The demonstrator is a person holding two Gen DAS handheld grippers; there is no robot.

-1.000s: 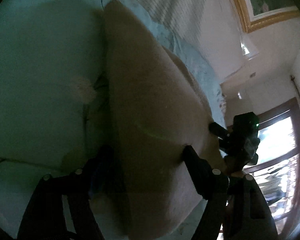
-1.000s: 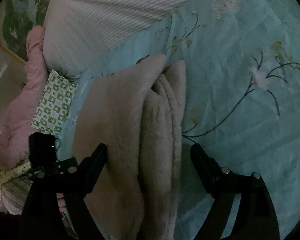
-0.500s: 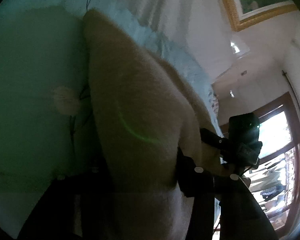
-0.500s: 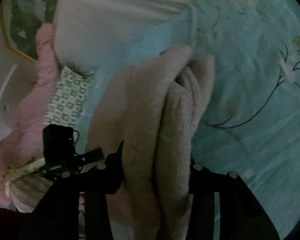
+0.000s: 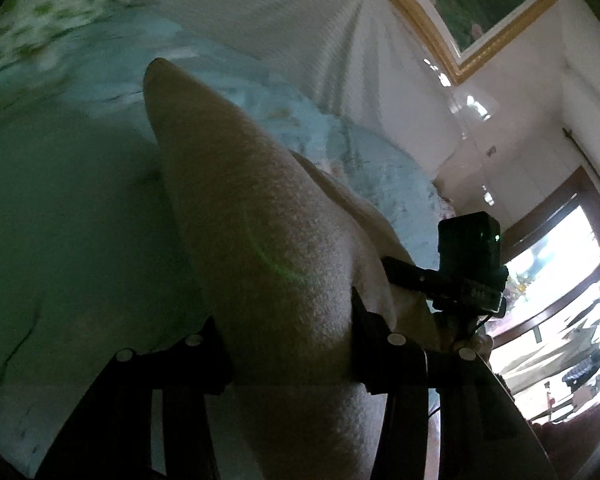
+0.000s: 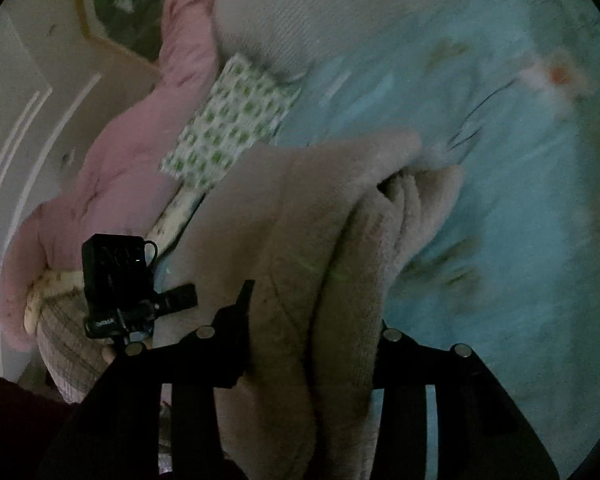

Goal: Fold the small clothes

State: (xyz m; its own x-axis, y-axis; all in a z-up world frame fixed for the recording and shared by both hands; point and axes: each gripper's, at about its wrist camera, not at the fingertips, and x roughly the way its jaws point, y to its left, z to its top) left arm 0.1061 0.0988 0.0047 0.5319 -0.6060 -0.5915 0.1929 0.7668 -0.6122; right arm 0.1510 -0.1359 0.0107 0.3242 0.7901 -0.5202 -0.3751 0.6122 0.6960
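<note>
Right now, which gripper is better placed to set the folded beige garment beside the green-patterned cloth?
Left, probably, though both share the load. The left gripper and right gripper each clamp the beige garment, but the left holds the side next to the green-patterned cloth.

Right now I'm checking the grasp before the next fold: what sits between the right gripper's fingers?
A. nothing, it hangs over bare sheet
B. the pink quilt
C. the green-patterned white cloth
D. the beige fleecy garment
D: in the right wrist view the right gripper pinches the bunched beige fleecy garment, its layers filling the gap between both fingers.
</note>
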